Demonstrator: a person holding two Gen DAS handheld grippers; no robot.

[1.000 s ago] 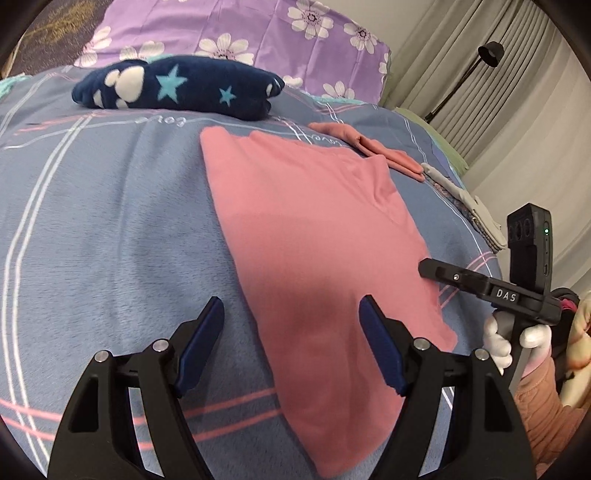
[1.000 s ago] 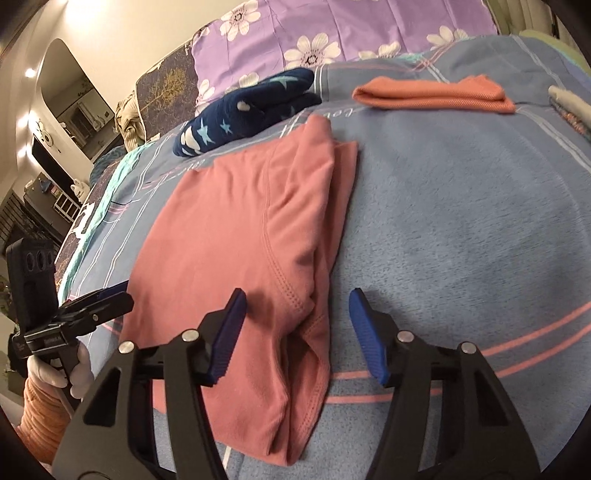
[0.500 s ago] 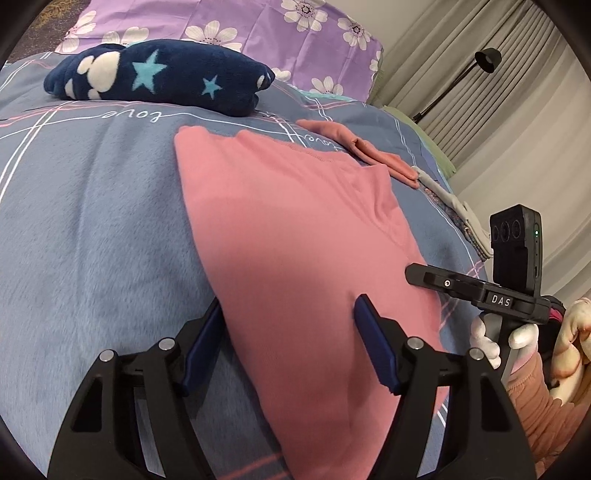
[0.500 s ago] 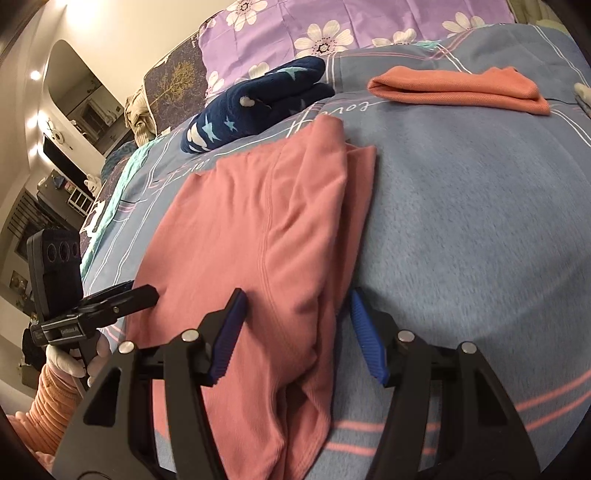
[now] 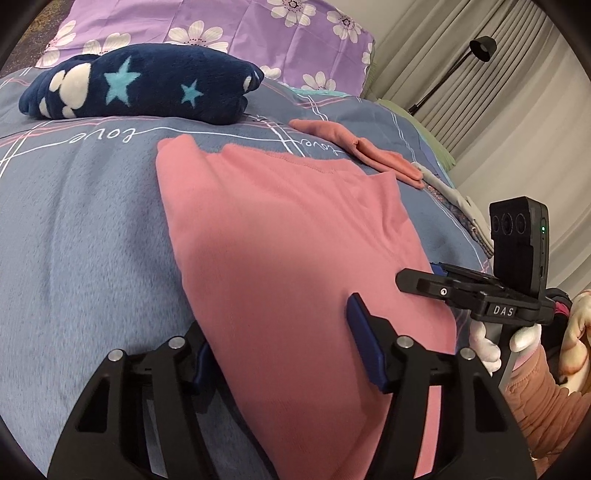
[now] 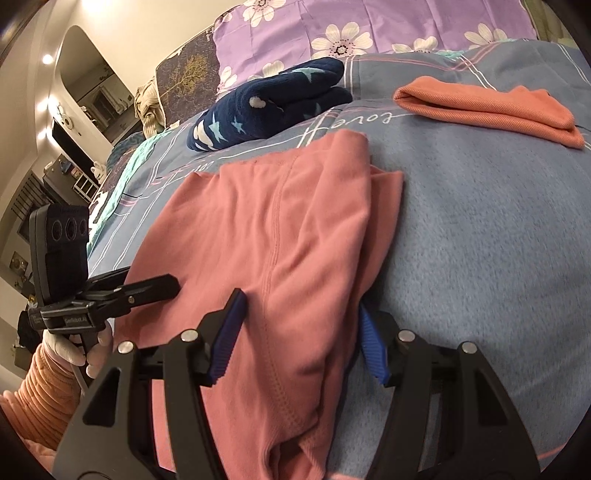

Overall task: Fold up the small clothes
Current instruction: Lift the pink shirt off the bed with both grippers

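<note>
Pink garment [image 5: 288,251] lies half-folded at frame centre; your left gripper [image 5: 284,347] and right gripper [image 6: 299,332] straddle its edges, jaws apart, final fold pending.

I see the shorts [image 5: 288,251] flat on the bed [image 5: 81,236] straight ahead; behind them to my left lies a folded blanket [image 5: 147,85], to my right a folded cloth [image 6: 487,109], pillows [image 5: 258,29] farthest back.

Hand-held gripper [image 5: 282,341] straddles pink garment [image 5: 295,258] (open).
</note>
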